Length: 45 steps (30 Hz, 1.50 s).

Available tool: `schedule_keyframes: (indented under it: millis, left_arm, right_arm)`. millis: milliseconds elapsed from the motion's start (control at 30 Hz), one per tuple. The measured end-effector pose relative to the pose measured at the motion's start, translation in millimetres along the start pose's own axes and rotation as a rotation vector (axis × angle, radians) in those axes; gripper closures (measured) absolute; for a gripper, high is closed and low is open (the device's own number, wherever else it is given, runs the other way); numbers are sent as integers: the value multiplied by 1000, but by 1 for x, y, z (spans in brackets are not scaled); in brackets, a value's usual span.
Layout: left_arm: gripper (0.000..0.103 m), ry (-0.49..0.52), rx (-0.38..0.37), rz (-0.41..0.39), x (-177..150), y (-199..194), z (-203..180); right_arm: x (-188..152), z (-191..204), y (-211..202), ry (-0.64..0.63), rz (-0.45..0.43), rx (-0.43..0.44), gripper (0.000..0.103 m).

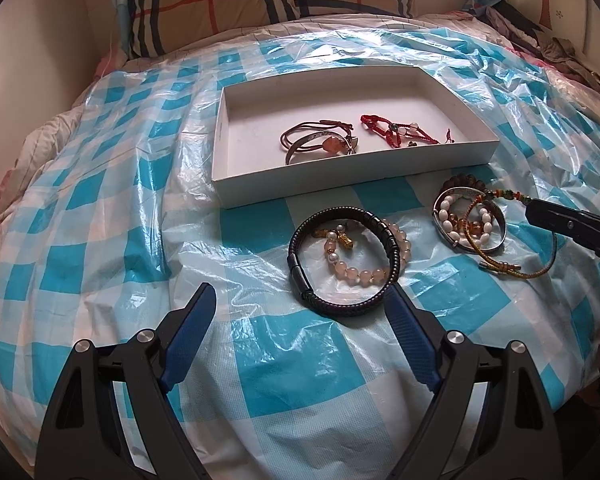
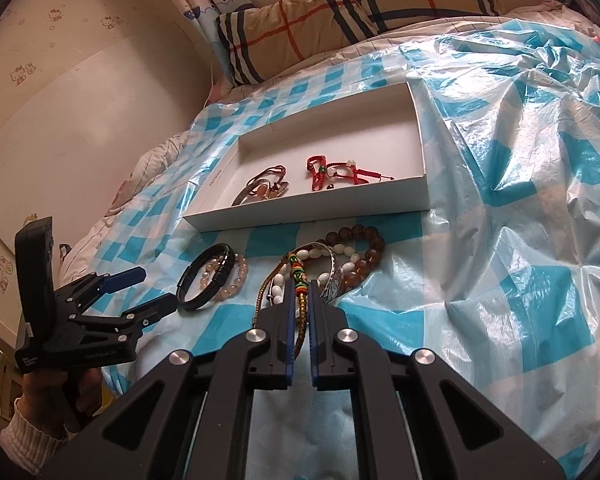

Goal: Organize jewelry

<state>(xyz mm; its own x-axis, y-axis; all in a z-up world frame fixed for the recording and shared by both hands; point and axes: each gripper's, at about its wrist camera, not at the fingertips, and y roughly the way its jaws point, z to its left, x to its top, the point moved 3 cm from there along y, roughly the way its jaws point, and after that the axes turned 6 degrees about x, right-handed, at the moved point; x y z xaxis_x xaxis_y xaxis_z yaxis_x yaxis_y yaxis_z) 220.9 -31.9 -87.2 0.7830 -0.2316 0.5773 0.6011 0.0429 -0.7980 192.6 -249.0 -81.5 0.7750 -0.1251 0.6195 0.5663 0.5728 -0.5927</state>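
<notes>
- While your right gripper (image 2: 301,292) pointed down at the right-hand heap of jewellery, its blue-padded jaws stood nearly together, clamped on the braided gold-and-brown cord bracelet with coloured beads (image 2: 300,300).
- That cord ran straight between the two pads; its looped end lay on the heap beyond the fingertips.
- Beneath and around the cord lay a white oval-bead bracelet (image 1: 448,216), an engraved silver bangle (image 2: 332,284) and a string of round dark-brown wooden beads (image 2: 360,256), all touching one another.
- Your left gripper (image 1: 302,300) was held wide, with nothing between its blue pads.
- Its right-hand pad stood just beside the black braided leather bracelet (image 1: 340,256); whether it touched the bracelet you cannot tell.
- A pale pink round-bead bracelet (image 1: 364,268) lay partly inside the black bracelet's ring, crossing under its far side.
- The shallow white rectangular cardboard tray (image 1: 340,184) sat just beyond both heaps on the blue-and-white chequered plastic sheet (image 1: 100,240).
- Inside the tray, near its front wall, lay a brown cord bracelet with an orange stone (image 1: 320,142) and, apart to its right, a red knotted string bracelet (image 1: 392,130).
- A plaid pillow (image 1: 260,4) rested at the far end of the bed.
</notes>
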Motion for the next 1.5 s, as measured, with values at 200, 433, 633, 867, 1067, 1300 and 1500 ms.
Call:
schedule_keyframes:
  millis: [200,433,633,867,1067,1300,1500]
  left_arm:
    - [21,-22,32,-12,14,16,10]
    - [21,-15,51,20,24,44,17]
    - [43,7,25,46,23,58,10]
    - [81,25,-35,57,20,57,-4]
    - [83,-50,-121,75,21,55,7]
    - [83,-76,-148,80,19,59,12]
    - [84,-25,-112,73,18,59,5]
  right_arm:
    - [0,10,0,-35,-3,-9,96]
    - [-4,9,6,-36,11,-12,96]
    - [-9,6,13,-38,34,-26,96]
    - [-17,4,20,-36,66,-50,95]
    - [-19,4,25,-55,90,-73,86]
    - [-25,12,29,-131,112,-113,88]
    - [-27,15,31,-144,119,-116,92]
